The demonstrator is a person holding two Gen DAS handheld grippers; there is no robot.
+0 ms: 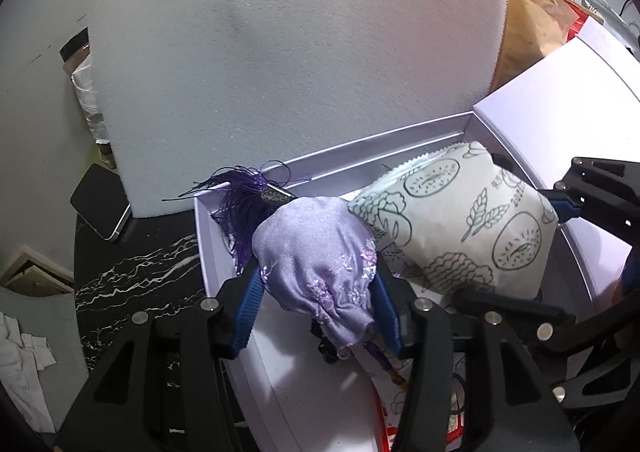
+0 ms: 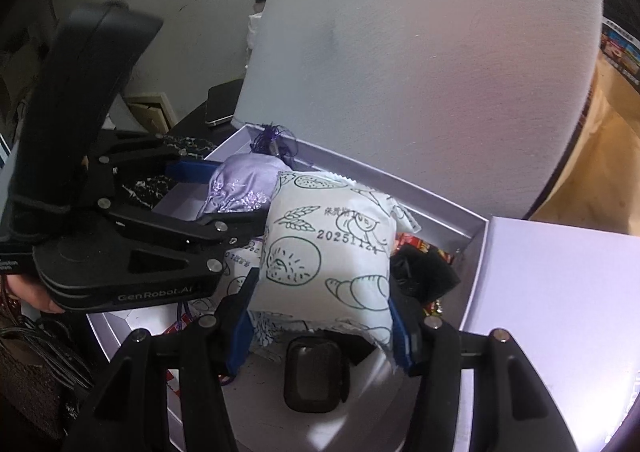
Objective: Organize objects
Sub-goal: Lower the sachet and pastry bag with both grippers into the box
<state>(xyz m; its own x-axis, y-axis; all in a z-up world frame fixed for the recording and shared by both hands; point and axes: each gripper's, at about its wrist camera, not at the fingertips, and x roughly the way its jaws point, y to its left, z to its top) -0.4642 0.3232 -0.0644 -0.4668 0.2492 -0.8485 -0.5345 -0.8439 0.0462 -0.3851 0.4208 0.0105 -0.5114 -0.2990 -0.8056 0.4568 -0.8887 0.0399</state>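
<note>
My left gripper (image 1: 316, 284) is shut on a lilac embroidered pouch (image 1: 320, 256) with a dark purple tassel (image 1: 240, 203), held over the open white box (image 1: 360, 145). My right gripper (image 2: 322, 310) is shut on a white printed snack packet (image 2: 328, 252), also over the box. The packet shows in the left wrist view (image 1: 472, 223) just right of the pouch. The pouch (image 2: 240, 187) and the left gripper (image 2: 224, 195) show in the right wrist view left of the packet. A small dark case (image 2: 314, 380) lies in the box below the packet.
A white foam sheet (image 1: 280, 51) stands upright behind the box. The white box lid (image 2: 560, 312) lies to the right. A phone (image 1: 102, 205) lies on the black marble table (image 1: 136, 276) to the left. Red and black wrappers (image 2: 424, 252) sit in the box. Brown paper (image 2: 600, 171) is at far right.
</note>
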